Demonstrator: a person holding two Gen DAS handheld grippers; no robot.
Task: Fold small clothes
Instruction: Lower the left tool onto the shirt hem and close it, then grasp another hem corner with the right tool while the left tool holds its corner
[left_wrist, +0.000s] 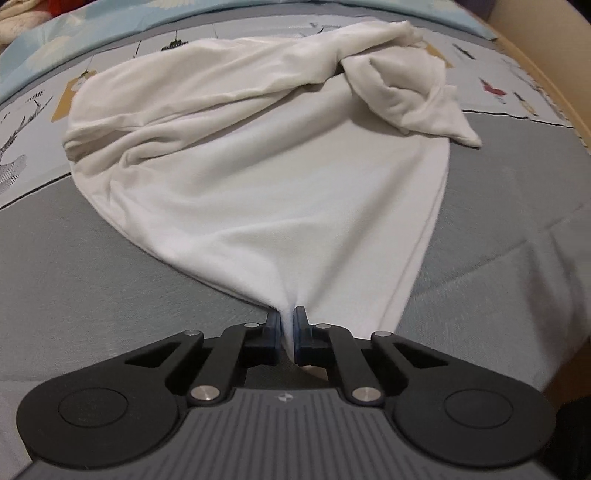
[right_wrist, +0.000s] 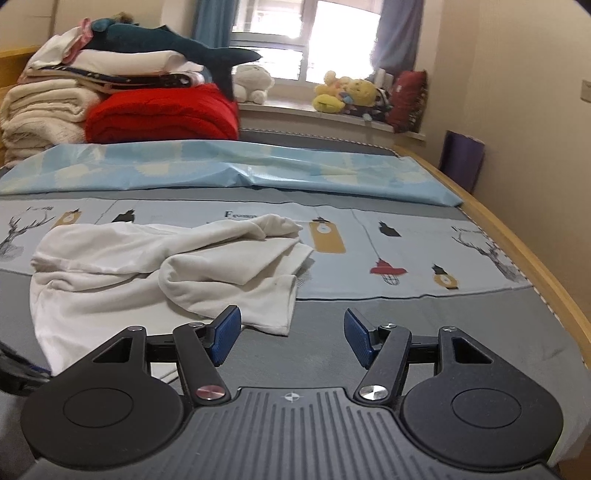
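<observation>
- The white garment lies rumpled on the bed, filling the middle of the left wrist view; its near corner narrows to a point at the lower centre of the frame
- The left tongs are pressed together on that corner, a thin fold of white cloth pinched between the blue pads; the cloth fans out and away from the pinch toward the top of the frame
- A bunched sleeve or flap sits at the upper right of that view, folded over on itself
- In the right wrist view the same garment spreads across the left and centre of the frame; the right tongs stand spread with nothing between them, their left pad just at the garment's near edge, over the grey sheet
- Stacked blankets and plush toys sit at the top of that frame, by the window
</observation>
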